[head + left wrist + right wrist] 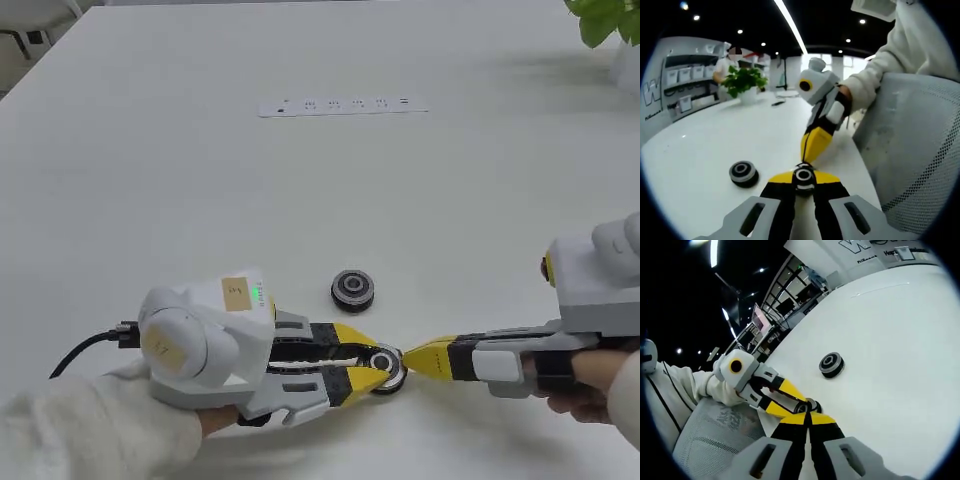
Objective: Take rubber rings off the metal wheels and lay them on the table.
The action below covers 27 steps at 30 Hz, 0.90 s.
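Table white, with power strip, plant, shelves beyond.

bright even overhead light, faint shadows on white table, ceiling strip light glaring, fisheye edges warped

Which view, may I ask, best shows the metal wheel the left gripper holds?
The left gripper view: the metal wheel faces the camera between the left gripper's jaws. Head and right gripper views show it small, partly hidden.

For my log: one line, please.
left gripper: shut on black-ringed metal wheel | right gripper: shut, tips at it | second wheel: on table
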Each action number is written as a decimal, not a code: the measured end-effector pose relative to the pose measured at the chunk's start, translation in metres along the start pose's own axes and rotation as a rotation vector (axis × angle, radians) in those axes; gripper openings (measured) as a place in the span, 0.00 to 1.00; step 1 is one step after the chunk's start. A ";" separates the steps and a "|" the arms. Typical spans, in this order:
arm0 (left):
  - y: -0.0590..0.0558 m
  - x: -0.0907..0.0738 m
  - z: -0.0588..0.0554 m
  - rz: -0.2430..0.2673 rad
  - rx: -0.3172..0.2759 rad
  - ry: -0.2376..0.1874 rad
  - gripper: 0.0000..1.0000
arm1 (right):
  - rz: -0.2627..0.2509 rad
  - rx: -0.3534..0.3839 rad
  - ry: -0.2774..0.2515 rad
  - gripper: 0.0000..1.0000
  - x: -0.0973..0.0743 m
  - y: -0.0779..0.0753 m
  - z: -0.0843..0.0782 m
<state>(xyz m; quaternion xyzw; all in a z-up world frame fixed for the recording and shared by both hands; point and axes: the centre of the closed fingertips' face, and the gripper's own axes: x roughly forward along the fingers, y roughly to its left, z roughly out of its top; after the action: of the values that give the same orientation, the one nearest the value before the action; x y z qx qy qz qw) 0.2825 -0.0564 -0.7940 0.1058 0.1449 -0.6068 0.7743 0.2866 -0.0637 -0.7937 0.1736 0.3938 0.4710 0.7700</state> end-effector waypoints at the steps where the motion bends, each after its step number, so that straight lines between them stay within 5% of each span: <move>1: 0.000 0.000 0.000 0.000 0.000 0.000 0.14 | 0.003 0.008 -0.002 0.00 0.000 0.001 0.000; 27: 0.000 0.001 0.000 0.003 0.011 0.009 0.13 | 0.071 0.023 -0.027 0.00 0.001 0.016 0.006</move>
<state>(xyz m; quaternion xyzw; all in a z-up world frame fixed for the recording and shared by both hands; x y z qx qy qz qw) 0.2831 -0.0572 -0.7942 0.1130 0.1452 -0.6058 0.7740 0.2821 -0.0543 -0.7803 0.2026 0.3824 0.4911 0.7560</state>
